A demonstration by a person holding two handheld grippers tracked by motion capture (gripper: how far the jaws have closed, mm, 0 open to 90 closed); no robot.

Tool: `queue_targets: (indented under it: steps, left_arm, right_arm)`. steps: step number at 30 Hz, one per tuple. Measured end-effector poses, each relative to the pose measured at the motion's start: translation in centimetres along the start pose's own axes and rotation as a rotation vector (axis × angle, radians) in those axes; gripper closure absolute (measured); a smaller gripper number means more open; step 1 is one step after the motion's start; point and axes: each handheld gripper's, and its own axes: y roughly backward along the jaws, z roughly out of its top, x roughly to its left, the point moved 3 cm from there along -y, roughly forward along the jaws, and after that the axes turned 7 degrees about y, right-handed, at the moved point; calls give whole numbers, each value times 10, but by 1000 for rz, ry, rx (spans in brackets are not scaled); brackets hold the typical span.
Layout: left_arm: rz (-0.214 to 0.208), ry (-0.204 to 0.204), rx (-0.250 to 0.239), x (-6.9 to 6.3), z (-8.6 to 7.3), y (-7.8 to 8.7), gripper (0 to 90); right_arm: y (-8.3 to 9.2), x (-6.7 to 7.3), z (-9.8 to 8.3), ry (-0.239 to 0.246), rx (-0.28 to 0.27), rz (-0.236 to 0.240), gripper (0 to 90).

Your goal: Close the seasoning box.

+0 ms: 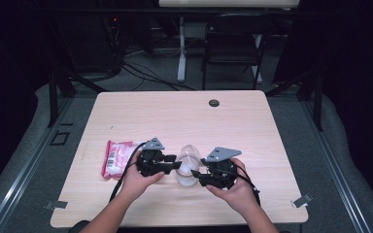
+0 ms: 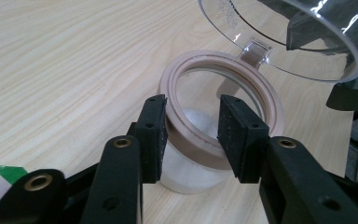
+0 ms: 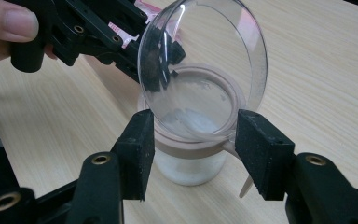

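Claws first: left claw (image 2: 190, 135) half-closed astride the near rim of the jar (image 2: 200, 154), one pad outside the pinkish band, the other inside the mouth; whether the pads press the rim, impossible to tell. Right claw (image 3: 193, 156) set wider, a pad on either side of the jar just below its band, a gap visible on each side, no pressing seen. Jar upright on the tabletop (image 1: 175, 116), clear, with something white at the bottom. Hinged clear lid (image 3: 205, 65) swung up and tilted above the jar's mouth, joined at the rim by a small clasp. From above, jar (image 1: 187, 167) between the left claw (image 1: 174, 165) and right claw (image 1: 199, 175), a hand behind each. Left of the jar, beyond the left claw, pink packet (image 1: 115, 158) flat on the tabletop. Far from the jar, near the tabletop's back edge, small dark round cap (image 1: 214, 103). Behind the tabletop, dark folding chair (image 1: 235, 43) on the floor.
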Motion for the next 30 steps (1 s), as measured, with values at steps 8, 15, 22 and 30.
queue_targets:
  steps: [8,15,22,30]
  left_arm:
    - [-2,-3,-2,0,0,0,625]
    - [-7,-4,1,0,0,0,625]
    - [-12,1,-8,0,-1,-1,622]
    - [-10,1,-14,0,-1,-1,622]
  right_arm:
    - [4,-4,-2,-17,-6,-10,477]
    - [7,-10,-3,-31,-3,-11,480]
    - [9,-21,-7,-88,3,-7,480]
    - [2,-25,-13,-112,29,-23,488]
